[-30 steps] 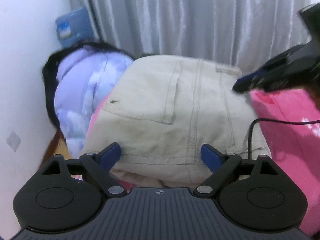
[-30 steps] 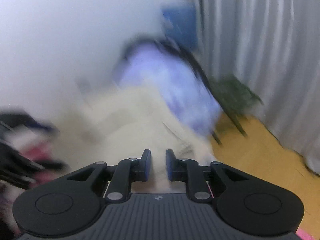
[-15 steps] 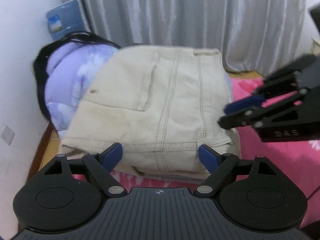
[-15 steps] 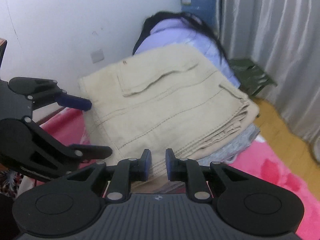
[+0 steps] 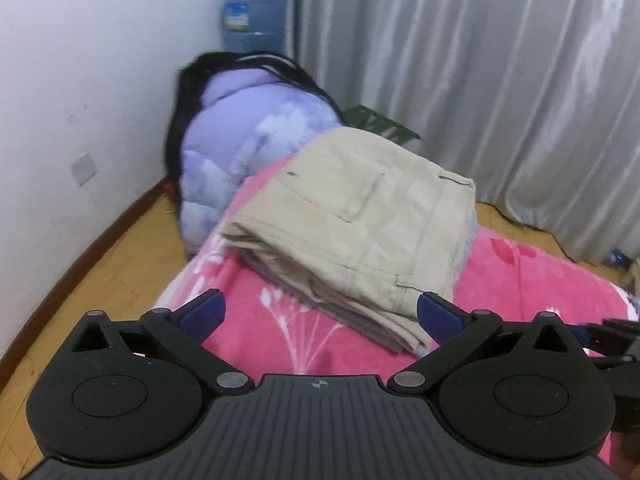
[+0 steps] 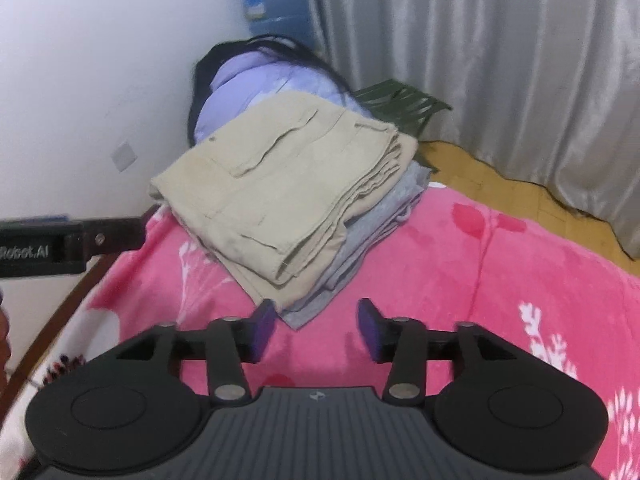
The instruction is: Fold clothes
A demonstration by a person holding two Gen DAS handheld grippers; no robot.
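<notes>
The tan pants (image 6: pixel 280 184) sit folded on the pile. Both my left tongs (image 5: pixel 320 312) and right tongs (image 6: pixel 316 330) are opening, empty. Next I need another piece to fold.

The grey garment (image 6: pixel 376 216) is lying mostly hidden under the folded beige trousers (image 6: pixel 280 184), the purple quilt (image 5: pixel 248 140) is disappearing behind the pink blanket (image 5: pixel 520 280), and the left gripper (image 6: pixel 60 246) is being cut off by the picture's left edge.
</notes>
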